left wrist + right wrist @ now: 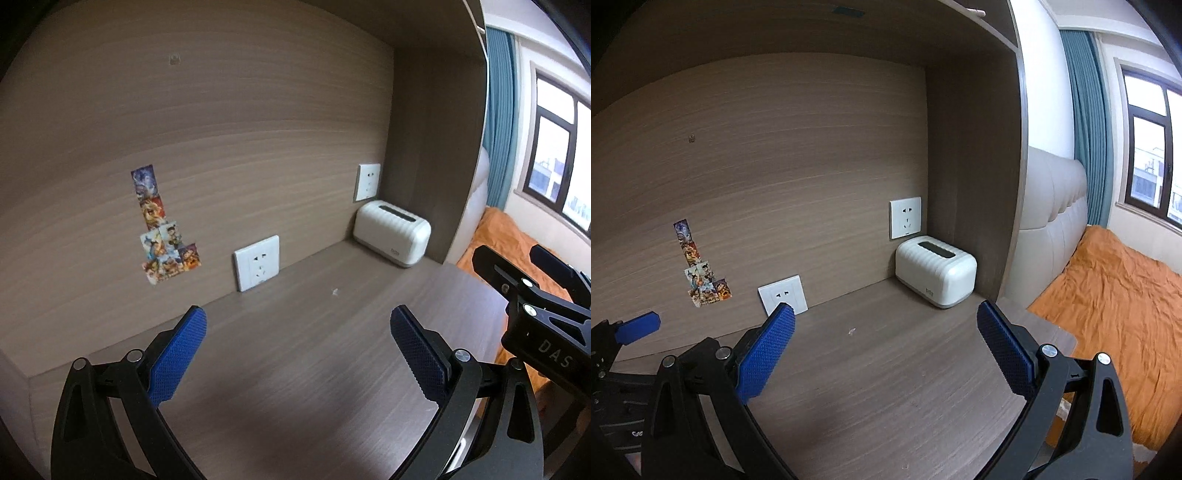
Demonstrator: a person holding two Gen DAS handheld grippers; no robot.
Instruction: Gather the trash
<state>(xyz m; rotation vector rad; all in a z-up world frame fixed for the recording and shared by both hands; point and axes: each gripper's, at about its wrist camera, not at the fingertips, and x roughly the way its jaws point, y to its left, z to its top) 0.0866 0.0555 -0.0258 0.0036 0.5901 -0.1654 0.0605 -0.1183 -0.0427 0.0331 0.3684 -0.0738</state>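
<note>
"DAS" in pale letters on the black body of the right hand-held gripper, seen at the edge of the left wrist view. The white box in the counter corner carries a small logo low on its end face, too small to read.

The left gripper hangs over the desk, blue pads spread wide with nothing between them. Ahead, slightly right, lies a small white scrap. Beyond it, a socket sits ahead-left; a white box occupies the far-right corner. The right gripper shows alongside, right.
</note>
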